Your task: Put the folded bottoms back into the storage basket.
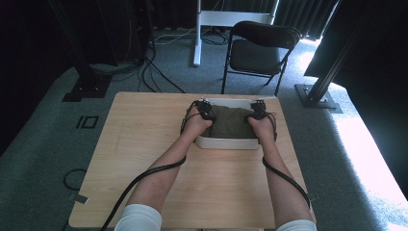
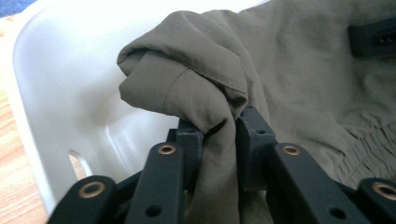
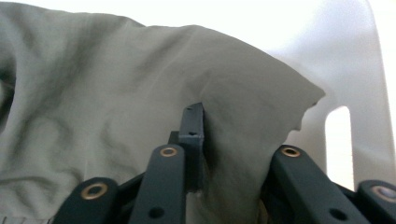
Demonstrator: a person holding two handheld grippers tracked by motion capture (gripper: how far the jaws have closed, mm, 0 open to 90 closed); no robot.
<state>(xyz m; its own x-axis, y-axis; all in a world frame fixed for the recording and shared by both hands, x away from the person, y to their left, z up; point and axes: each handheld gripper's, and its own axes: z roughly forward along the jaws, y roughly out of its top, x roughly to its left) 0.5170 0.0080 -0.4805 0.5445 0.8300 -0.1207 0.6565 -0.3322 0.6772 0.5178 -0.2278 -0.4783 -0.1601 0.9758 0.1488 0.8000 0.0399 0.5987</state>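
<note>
An olive cloth (image 1: 231,121) lies bunched in a white plastic basin (image 1: 226,143) at the far middle of the wooden table (image 1: 144,144). My left gripper (image 1: 204,109) is at the cloth's left end and my right gripper (image 1: 257,109) at its right end, both inside the basin. In the left gripper view a thick fold of the cloth (image 2: 196,84) runs down between the jaws of the left gripper (image 2: 218,135), which is shut on it next to the basin wall (image 2: 60,84). In the right gripper view the cloth (image 3: 116,84) drapes over the right gripper (image 3: 229,140) and is pinched between its jaws.
The basin wall (image 3: 345,60) with a handle cutout stands close beside the right gripper. A black folding chair (image 1: 260,48) stands on the carpet beyond the table. Black frame legs and cables lie on the floor at the far left and right.
</note>
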